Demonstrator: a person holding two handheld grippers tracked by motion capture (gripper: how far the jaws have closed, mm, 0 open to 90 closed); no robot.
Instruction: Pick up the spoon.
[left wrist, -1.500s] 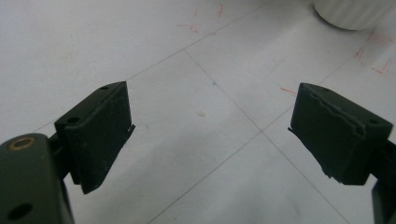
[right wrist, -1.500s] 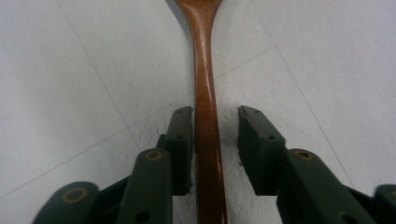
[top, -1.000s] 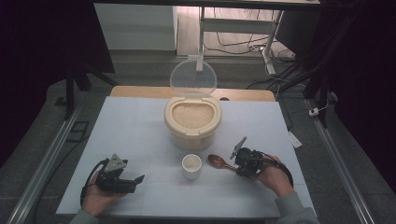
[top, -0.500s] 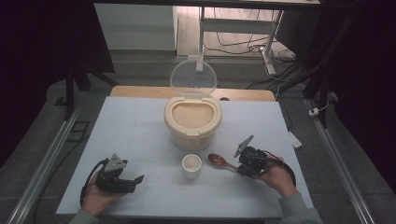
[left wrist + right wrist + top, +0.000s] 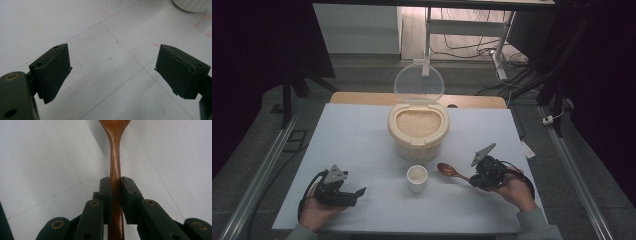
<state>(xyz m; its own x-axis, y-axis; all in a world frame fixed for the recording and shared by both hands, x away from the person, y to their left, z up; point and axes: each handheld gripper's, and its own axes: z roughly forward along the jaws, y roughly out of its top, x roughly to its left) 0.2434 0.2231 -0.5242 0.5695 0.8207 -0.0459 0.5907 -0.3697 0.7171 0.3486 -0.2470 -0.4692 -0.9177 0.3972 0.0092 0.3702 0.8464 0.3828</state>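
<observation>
So the right tool [image 5: 473,178] is clamped on the handle of a wooden spoon [image 5: 451,172] — the right gripper view shows both jaws pinching it tight, with the bowl end pointing away over the white surface [image 5: 362,135]. Just left of the spoon sits a small white cup [image 5: 417,178], and behind that a rice container [image 5: 418,131] with its clear lid [image 5: 418,84] flipped up. Left tool [image 5: 354,195] rests near the front-left corner — jaws spread wide, holding nothing.

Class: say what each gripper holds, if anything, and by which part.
Right gripper clamps the wooden spoon by its handle. Left gripper is open, holding nothing.
</observation>
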